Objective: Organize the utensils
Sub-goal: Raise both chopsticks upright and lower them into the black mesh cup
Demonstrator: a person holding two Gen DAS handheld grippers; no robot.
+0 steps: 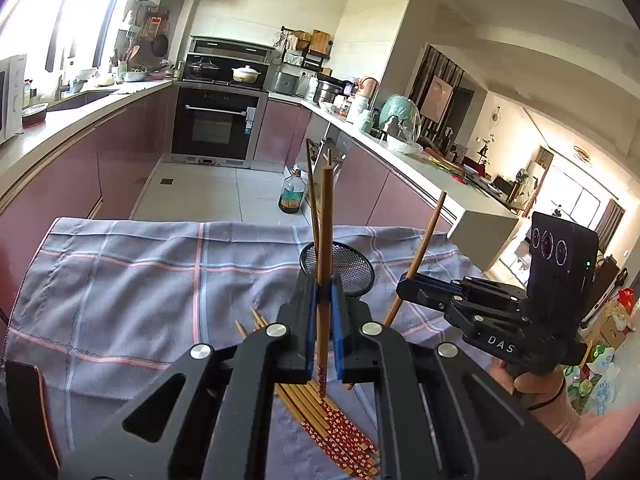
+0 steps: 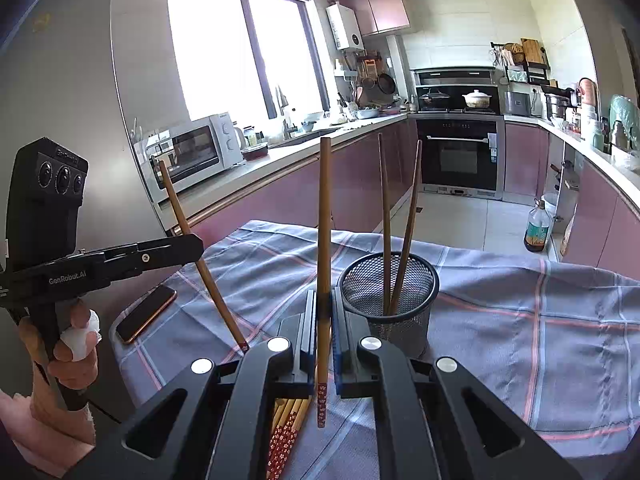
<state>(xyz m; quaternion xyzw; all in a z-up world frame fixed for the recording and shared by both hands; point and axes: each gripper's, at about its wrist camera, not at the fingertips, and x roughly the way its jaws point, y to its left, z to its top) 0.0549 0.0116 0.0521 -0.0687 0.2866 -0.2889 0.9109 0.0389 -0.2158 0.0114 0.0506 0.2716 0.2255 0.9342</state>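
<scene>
Chopsticks (image 2: 324, 240) (image 1: 325, 248) stand clamped, one each, in "GenRobot.AI" left tongs (image 2: 196, 246) and "DAS" right tongs (image 1: 404, 286).

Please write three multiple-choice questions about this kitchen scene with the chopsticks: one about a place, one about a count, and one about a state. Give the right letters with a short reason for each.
1. Where does the dark smartphone with the copper edge lie?
A. on the grey checked cloth, on its edge nearest the white microwave
B. inside the mesh cup
C. on the floor

2. How many chopsticks stand in the black wire-mesh holder?
A. none
B. two
C. five

3. What is the state of the left gripper?
A. wide open, empty
B. shut on one brown wooden chopstick with a red patterned end
C. shut on the cloth

Answers:
1 A: the right wrist view shows the phone flat on the cloth.
2 B: two sticks lean inside the holder.
3 B: its blue pads press the upright stick from both sides.
</scene>
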